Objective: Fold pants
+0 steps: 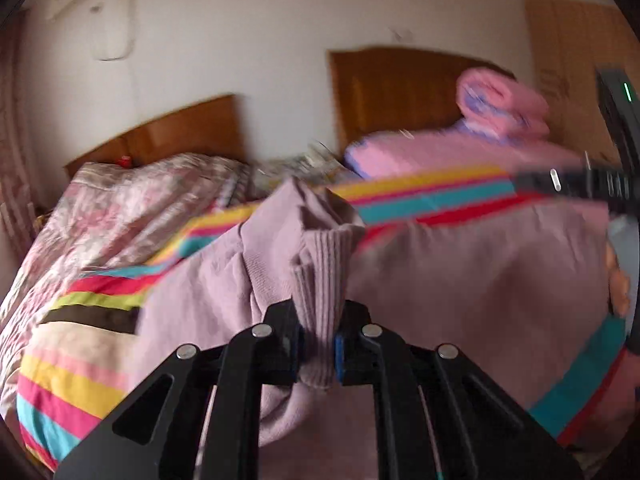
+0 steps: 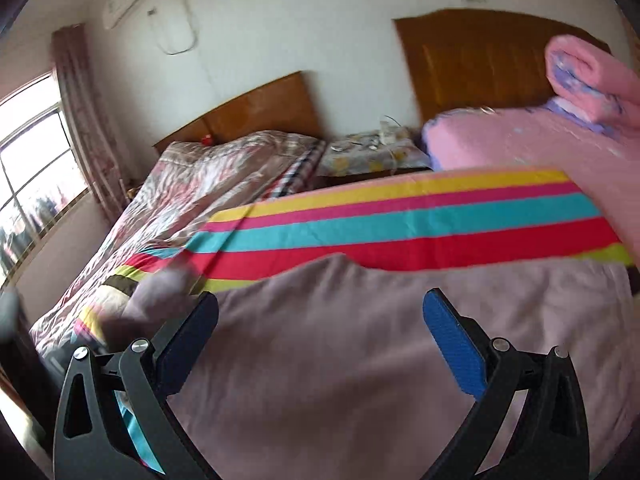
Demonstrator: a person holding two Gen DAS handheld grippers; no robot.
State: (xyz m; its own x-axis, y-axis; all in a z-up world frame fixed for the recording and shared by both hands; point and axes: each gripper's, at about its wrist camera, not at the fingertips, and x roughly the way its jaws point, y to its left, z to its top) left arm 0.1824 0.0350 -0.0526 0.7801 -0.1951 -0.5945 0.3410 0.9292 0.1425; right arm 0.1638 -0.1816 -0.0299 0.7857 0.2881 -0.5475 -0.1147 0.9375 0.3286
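Mauve pants (image 1: pixel 460 280) lie spread on a striped sheet (image 1: pixel 80 376) on a bed. My left gripper (image 1: pixel 318 312) is shut on the ribbed cuff (image 1: pixel 320 280) of one pant leg, lifting it so the fabric bunches above the jaws. In the right wrist view the pants (image 2: pixel 360 360) lie flat below my right gripper (image 2: pixel 320 312), which stands wide open above the cloth with nothing between its fingers. The right gripper's black body (image 1: pixel 580 180) shows blurred at the right edge of the left wrist view.
The striped sheet (image 2: pixel 400 220) covers the near bed. A floral quilt (image 2: pixel 192 192) lies on a second bed at left. A rolled pink blanket (image 2: pixel 592 80) sits by the headboard (image 2: pixel 480 52). A cluttered nightstand (image 2: pixel 368 152) stands between the beds. A window (image 2: pixel 28 168) is at far left.
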